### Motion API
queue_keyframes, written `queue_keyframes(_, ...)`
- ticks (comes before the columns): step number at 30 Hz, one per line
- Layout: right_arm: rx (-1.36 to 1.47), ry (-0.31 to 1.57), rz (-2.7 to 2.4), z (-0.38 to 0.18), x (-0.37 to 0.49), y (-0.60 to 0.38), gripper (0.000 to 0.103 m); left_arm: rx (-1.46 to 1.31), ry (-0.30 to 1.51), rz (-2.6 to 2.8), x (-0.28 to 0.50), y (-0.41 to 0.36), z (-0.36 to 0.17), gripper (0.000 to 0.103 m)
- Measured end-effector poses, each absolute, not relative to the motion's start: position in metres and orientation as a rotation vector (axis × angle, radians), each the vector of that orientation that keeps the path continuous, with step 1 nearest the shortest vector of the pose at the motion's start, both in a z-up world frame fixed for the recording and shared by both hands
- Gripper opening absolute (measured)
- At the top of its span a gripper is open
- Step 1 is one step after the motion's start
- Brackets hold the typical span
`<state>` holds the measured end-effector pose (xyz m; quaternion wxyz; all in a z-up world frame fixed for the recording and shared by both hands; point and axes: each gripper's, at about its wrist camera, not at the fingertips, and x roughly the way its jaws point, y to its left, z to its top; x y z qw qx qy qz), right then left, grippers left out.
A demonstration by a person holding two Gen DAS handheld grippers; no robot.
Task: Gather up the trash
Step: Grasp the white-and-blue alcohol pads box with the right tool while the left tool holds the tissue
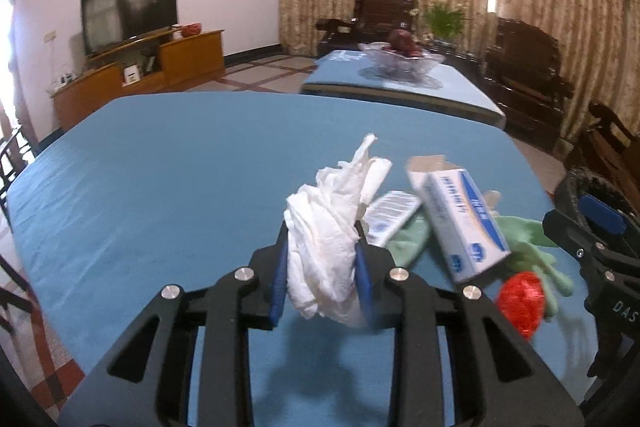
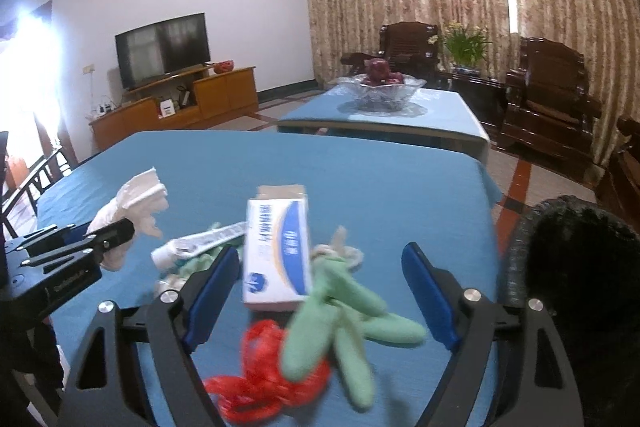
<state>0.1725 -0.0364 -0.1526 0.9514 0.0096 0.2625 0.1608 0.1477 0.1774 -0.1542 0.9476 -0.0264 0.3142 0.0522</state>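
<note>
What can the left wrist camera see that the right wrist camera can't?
Only the left wrist view shows the left hand-held gripper head-on, both blue pads squeezing the white tissue. Only the right wrist view shows the right hand-held gripper with its open jaws around the green glove. Both show the white box, the red net and the blue table.

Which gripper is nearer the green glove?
Right. The right gripper stands open with the green glove between its fingers, untouched; the left gripper, off to the side, is shut on the crumpled tissue.
</note>
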Motion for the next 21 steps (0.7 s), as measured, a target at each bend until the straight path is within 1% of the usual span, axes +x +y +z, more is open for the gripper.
queue_keyframes(3,0.025,0.552,0.372,-0.155,0.179,-0.019,0.067,-0.072,0.644,0.126,0.149,0.19,-0.155,0.028)
queue_keyframes(6,0.008,0.569,0.406,-0.161,0.186,-0.001,0.061,-0.081,0.645,0.13,0.15,0.196,-0.157,0.028)
queue_keyframes(8,-0.011,0.593,0.416,-0.168,0.192,0.008,0.06,-0.088,0.646,0.129,0.152,0.197,-0.16,0.028)
queue_keyframes(13,-0.037,0.649,0.374,-0.185,0.207,0.01,0.059,-0.104,0.654,0.114,0.157,0.194,-0.166,0.028)
queue_keyframes(21,-0.048,0.673,0.365,-0.194,0.216,0.007,0.06,-0.11,0.675,0.112,0.164,0.194,-0.177,0.028)
